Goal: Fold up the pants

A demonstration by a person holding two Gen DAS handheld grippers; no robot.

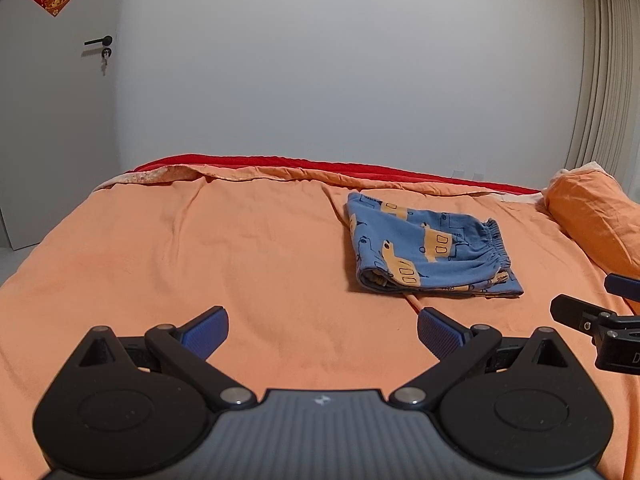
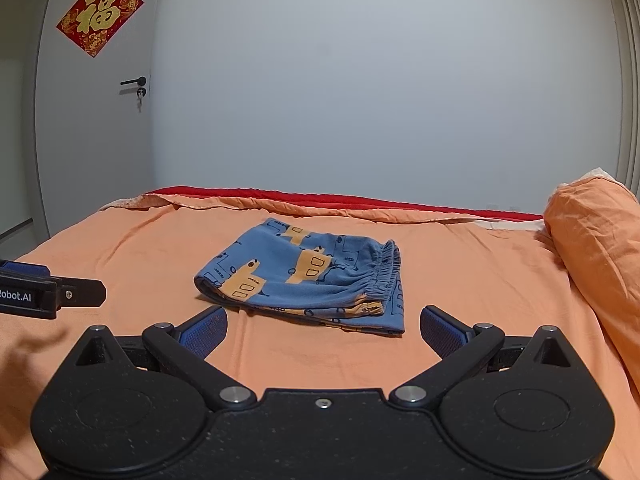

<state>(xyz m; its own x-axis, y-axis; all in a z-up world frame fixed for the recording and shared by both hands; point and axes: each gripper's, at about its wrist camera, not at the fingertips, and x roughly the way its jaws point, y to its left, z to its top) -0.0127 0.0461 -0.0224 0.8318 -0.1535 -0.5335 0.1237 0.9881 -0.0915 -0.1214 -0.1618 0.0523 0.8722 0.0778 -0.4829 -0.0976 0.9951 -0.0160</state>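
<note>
The blue pants (image 1: 428, 248) with orange vehicle prints lie folded in a compact bundle on the orange bed cover (image 1: 200, 260); the elastic waistband faces right. They also show in the right wrist view (image 2: 308, 280), just ahead of the fingers. My left gripper (image 1: 322, 334) is open and empty, low over the cover, to the left of and nearer than the pants. My right gripper (image 2: 323, 332) is open and empty, close in front of the pants. Each gripper shows at the edge of the other's view: the right gripper (image 1: 592, 324) and the left gripper (image 2: 52, 294).
An orange pillow (image 2: 596, 248) lies at the right side of the bed. A red blanket edge (image 2: 340, 200) runs along the far side. Behind are a white wall, a door with a black handle (image 2: 134, 82) and a red decoration (image 2: 100, 14), and curtains (image 1: 604, 80) at right.
</note>
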